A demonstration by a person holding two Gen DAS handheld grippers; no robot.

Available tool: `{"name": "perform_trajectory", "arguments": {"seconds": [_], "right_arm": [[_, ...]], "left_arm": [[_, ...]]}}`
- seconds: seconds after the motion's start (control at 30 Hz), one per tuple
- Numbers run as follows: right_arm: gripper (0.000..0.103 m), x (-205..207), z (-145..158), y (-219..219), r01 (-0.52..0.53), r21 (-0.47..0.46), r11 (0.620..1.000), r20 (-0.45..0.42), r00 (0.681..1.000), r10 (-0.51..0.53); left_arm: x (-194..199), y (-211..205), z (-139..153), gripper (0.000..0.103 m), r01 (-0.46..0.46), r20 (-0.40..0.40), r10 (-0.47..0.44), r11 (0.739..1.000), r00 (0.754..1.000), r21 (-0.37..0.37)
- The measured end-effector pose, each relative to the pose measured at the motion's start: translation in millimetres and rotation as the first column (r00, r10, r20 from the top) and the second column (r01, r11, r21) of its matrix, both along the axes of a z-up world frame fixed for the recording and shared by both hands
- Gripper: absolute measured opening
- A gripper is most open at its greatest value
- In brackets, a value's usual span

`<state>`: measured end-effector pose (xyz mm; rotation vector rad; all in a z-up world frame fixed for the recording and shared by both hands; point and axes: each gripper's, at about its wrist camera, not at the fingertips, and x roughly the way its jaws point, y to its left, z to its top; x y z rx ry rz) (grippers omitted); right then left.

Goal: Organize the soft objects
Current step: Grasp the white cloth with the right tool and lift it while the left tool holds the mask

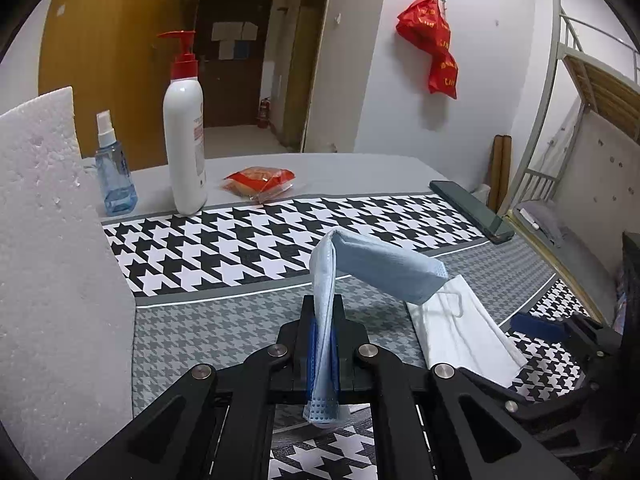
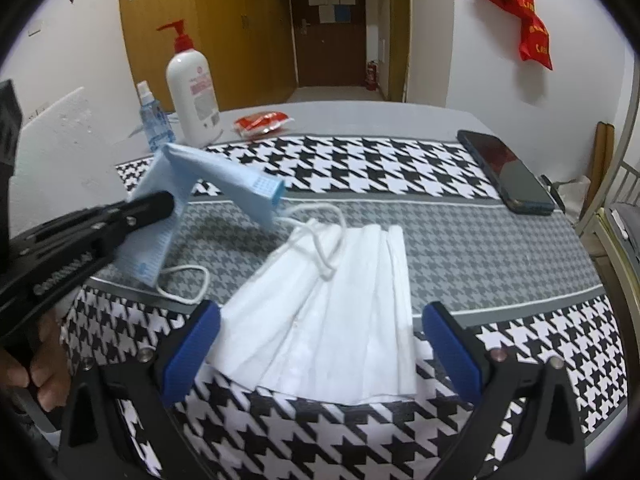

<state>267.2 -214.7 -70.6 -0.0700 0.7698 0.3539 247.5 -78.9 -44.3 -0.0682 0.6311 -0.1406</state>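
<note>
My left gripper (image 1: 323, 312) is shut on a light blue face mask (image 1: 380, 266), which stands up between the jaws and folds over to the right above the table. The same mask (image 2: 208, 176) and left gripper (image 2: 160, 206) show at the left of the right wrist view, with a white ear loop hanging down. A white face mask (image 2: 340, 312) lies flat on the houndstooth cloth; it also shows in the left wrist view (image 1: 460, 332). My right gripper (image 2: 320, 336) is open, its blue pads either side of the white mask's near edge.
A white pump bottle (image 1: 185, 136), a blue spray bottle (image 1: 114, 172) and a red snack packet (image 1: 260, 182) stand at the table's far side. A dark phone (image 2: 504, 172) lies at the right. A white foam block (image 1: 52, 240) stands at the left. A bunk bed frame (image 1: 560, 120) stands right of the table.
</note>
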Motion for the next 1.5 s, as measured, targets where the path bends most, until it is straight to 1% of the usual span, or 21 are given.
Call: {"name": "perform_trajectory", "arguments": {"seconds": [0.03, 0.1, 0.5, 0.8, 0.97, 1.0, 1.07, 1.13, 1.17, 1.23, 1.27, 1.3, 1.33, 1.5], "right_arm": [[0.087, 1, -2, -1, -0.007, 0.009, 1.0, -0.013, 1.0, 0.007], [0.081, 1, -4, 0, -0.019, 0.009, 1.0, -0.026, 0.999, 0.019], [0.081, 2, -6, 2, -0.015, -0.013, 1.0, -0.034, 0.999, 0.015], [0.081, 3, -8, 9, -0.005, -0.075, 0.997, -0.027, 1.0, 0.003], [0.078, 0, -7, 8, -0.004, -0.078, 0.997, -0.02, 1.0, 0.003], [0.075, -1, -7, 8, -0.007, -0.079, 0.997, -0.017, 1.0, 0.005], [0.064, -3, -5, 8, -0.011, -0.077, 0.997, -0.009, 1.0, 0.011], [0.046, -4, -4, 8, -0.009, -0.075, 0.997, -0.003, 1.0, 0.009], [0.042, -4, -4, 7, -0.003, -0.073, 0.997, -0.001, 1.0, 0.003], [0.031, -4, -3, 3, 0.01, -0.07, 0.998, 0.002, 1.0, -0.01], [0.027, -4, -3, 1, 0.011, -0.07, 0.997, 0.004, 1.0, -0.011], [0.019, -4, -3, -2, 0.017, -0.065, 0.998, 0.003, 1.0, -0.016], [0.013, -4, -2, -7, 0.028, -0.048, 0.998, -0.003, 1.0, -0.028], [0.011, -2, -1, -21, 0.057, -0.039, 0.998, -0.007, 0.998, -0.057]], "left_arm": [[0, -1, 0, 0.006, 0.001, 0.001, -0.001, 1.0, 1.0, 0.004], [0, -1, -1, 0.006, 0.001, 0.0, -0.001, 1.0, 1.0, 0.01], [1, 0, -1, 0.006, -0.005, -0.001, 0.005, 1.0, 1.0, 0.009], [1, -1, -1, 0.006, -0.005, 0.0, 0.005, 1.0, 1.0, 0.008], [1, -1, -2, 0.006, -0.003, -0.004, 0.003, 1.0, 1.0, 0.005], [0, -1, -2, 0.006, -0.002, -0.004, 0.002, 1.0, 1.0, 0.005], [0, 0, -1, 0.006, -0.003, -0.002, 0.003, 1.0, 1.0, 0.002], [0, 1, -1, 0.006, -0.003, -0.001, 0.003, 1.0, 1.0, 0.0], [0, 1, -1, 0.006, -0.003, 0.0, 0.003, 1.0, 1.0, -0.001], [0, 1, -1, 0.006, -0.006, 0.003, 0.006, 1.0, 1.0, -0.004], [0, 2, -1, 0.006, -0.007, 0.003, 0.007, 1.0, 1.0, -0.006], [0, 2, 0, 0.006, -0.009, 0.004, 0.009, 1.0, 1.0, -0.007], [-1, 2, 0, 0.006, -0.01, 0.008, 0.01, 1.0, 1.0, -0.008], [-2, 2, 2, 0.006, -0.009, 0.019, 0.009, 1.0, 1.0, -0.009]]}}
